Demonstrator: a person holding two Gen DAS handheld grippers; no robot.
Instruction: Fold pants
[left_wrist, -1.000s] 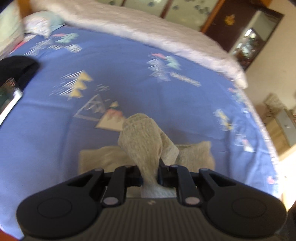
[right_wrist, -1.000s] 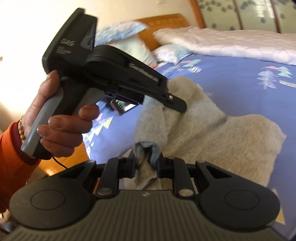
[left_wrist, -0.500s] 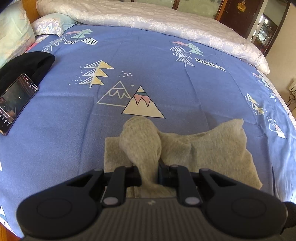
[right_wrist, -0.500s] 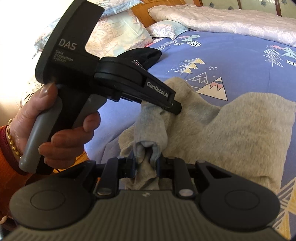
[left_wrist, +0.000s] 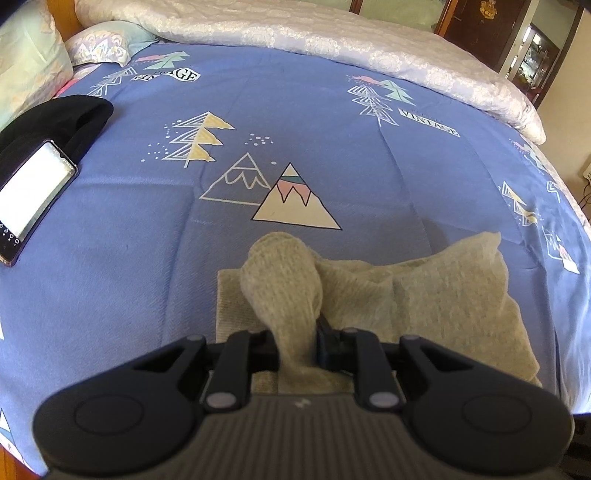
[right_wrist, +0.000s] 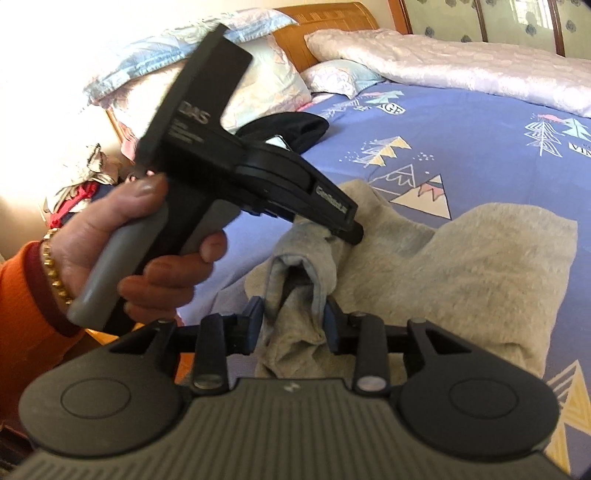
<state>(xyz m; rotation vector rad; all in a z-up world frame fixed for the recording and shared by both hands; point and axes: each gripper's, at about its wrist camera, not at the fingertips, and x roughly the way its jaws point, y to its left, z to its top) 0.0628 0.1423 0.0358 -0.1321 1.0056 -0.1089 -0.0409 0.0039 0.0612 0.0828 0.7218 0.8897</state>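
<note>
- The phone (left_wrist: 31, 199) lies screen-up at the bed's left edge, against a black garment (left_wrist: 55, 122).
- The left gripper (left_wrist: 297, 349) is clamped on a raised fold of the grey pants (left_wrist: 443, 295).
- The pants lie bunched at the near edge of the blue bedspread (left_wrist: 295, 129).
- The right gripper (right_wrist: 293, 323) pinches the pants' hem; its fingers are closed partway around the cloth.

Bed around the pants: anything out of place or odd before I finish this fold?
Only a phone, screen lit, lying half on a black garment at the bed's left edge, well apart from the pants. Both grippers, left and right, grip bunched fabric normally.
</note>
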